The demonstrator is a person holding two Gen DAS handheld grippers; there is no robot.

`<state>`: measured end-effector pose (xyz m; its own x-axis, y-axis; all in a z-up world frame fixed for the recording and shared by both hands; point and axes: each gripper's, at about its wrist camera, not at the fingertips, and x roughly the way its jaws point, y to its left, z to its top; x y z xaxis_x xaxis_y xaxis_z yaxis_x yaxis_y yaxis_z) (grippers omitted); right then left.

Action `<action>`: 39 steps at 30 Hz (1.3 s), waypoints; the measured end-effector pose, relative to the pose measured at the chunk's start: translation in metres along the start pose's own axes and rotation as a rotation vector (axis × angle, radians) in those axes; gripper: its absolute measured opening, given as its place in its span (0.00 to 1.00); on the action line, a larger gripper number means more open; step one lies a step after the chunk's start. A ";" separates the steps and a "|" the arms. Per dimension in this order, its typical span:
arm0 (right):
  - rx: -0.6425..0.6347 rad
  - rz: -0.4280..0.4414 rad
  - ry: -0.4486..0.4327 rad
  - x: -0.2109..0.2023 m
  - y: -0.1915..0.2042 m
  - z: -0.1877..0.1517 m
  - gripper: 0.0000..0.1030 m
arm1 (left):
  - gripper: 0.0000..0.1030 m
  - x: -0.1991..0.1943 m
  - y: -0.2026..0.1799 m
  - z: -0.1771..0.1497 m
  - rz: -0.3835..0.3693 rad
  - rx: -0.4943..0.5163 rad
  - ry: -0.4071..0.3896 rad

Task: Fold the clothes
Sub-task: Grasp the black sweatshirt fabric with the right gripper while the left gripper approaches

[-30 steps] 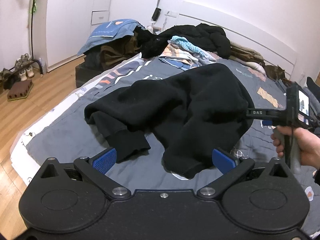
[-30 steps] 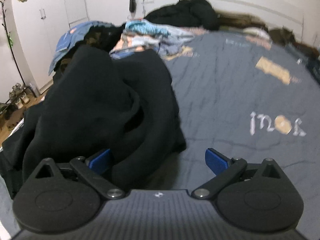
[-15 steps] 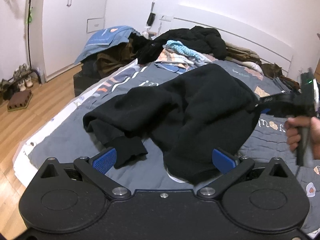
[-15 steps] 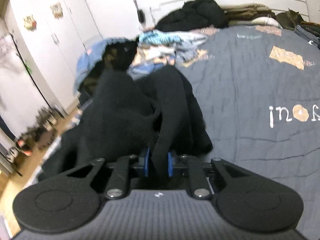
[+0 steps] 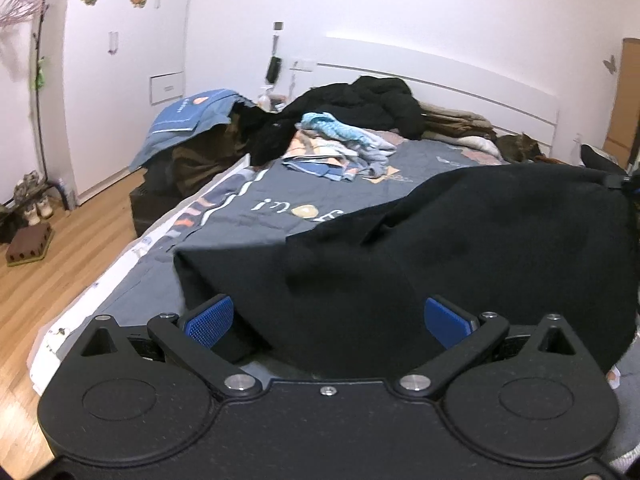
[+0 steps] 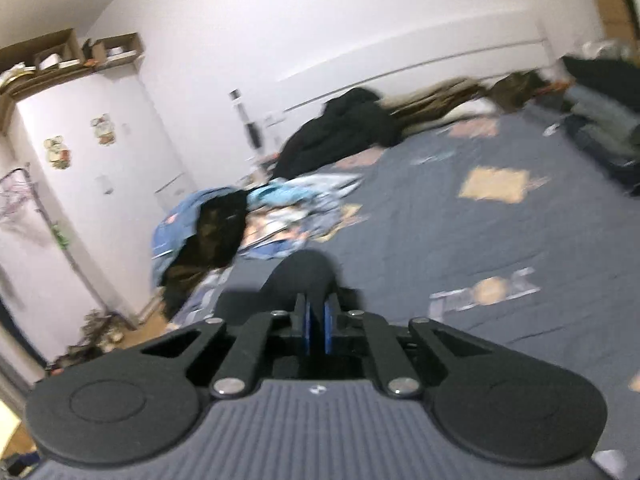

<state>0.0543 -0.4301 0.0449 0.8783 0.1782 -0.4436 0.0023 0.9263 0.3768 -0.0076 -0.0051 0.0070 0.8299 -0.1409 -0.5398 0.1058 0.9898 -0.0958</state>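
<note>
Left claw (image 5: 328, 318): jaws spread wide, blue pads (image 5: 211, 321) apart, nothing clamped; black cloth bulges into the gap between them without either pad pressing on it.
Right claw (image 6: 316, 326): jaws drawn together, pinching a fold of black cloth that rises in a rounded hump just past the pads.
Black sweatshirt (image 5: 460, 256): lifted off the bed at its far right corner, where the tip of the right claw grips it at the frame edge; the cloth slopes down from that corner toward the left claw. Near edge hangs low over the quilt; a dark cuff shows just behind the left pad.
Sweatshirt, right wrist view (image 6: 304, 272): only the pinched hump is seen; view is motion-blurred.
Bed (image 5: 256, 200): grey-blue quilt with printed letters and patches; the sweatshirt sits on the near half, toward the right side.
Clothes pile (image 5: 340, 148): pale blue and patterned garments, beyond the sweatshirt toward the headboard.
Black coat (image 5: 360, 100): heaped behind the clothes pile, against the white headboard (image 5: 440, 68).
Blue cloth (image 5: 188, 120): draped over dark items off the bed's left edge, level with the clothes pile.
Wooden floor (image 5: 60, 264): left of the bed; shoes (image 5: 34, 204) near the wall, far left.
Wardrobe (image 5: 120, 60): white, with two cartoon stickers, beyond the floor, left of the bed.
</note>
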 end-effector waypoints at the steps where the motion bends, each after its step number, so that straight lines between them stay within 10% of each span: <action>1: -0.022 -0.019 0.018 -0.008 -0.009 0.000 0.05 | 1.00 0.001 -0.004 -0.001 -0.010 0.012 0.005; 7: -0.245 -0.246 0.198 -0.005 -0.045 -0.054 0.06 | 1.00 0.013 -0.030 -0.012 -0.061 0.093 0.056; 18: -0.125 -0.199 0.121 -0.036 -0.073 -0.102 0.27 | 1.00 0.047 0.016 -0.018 0.076 0.152 0.110; 22: -0.129 -0.159 0.102 -0.046 -0.057 -0.124 0.45 | 0.99 0.071 0.066 -0.016 0.131 0.014 0.145; 25: -0.108 -0.132 0.089 -0.047 -0.044 -0.136 0.49 | 0.73 0.098 0.092 -0.010 0.077 -0.092 0.180; 28: -0.085 -0.106 0.091 -0.045 -0.036 -0.143 0.50 | 0.66 0.123 0.108 -0.010 0.031 -0.179 0.217; 39: -0.057 -0.036 0.127 -0.033 -0.011 -0.159 0.52 | 0.67 0.199 0.153 -0.028 -0.094 -0.502 0.328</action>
<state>-0.0504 -0.3933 -0.0735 0.8104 0.1818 -0.5570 0.0027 0.9495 0.3139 0.1584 0.1173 -0.1383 0.6090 -0.3060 -0.7317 -0.1670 0.8524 -0.4955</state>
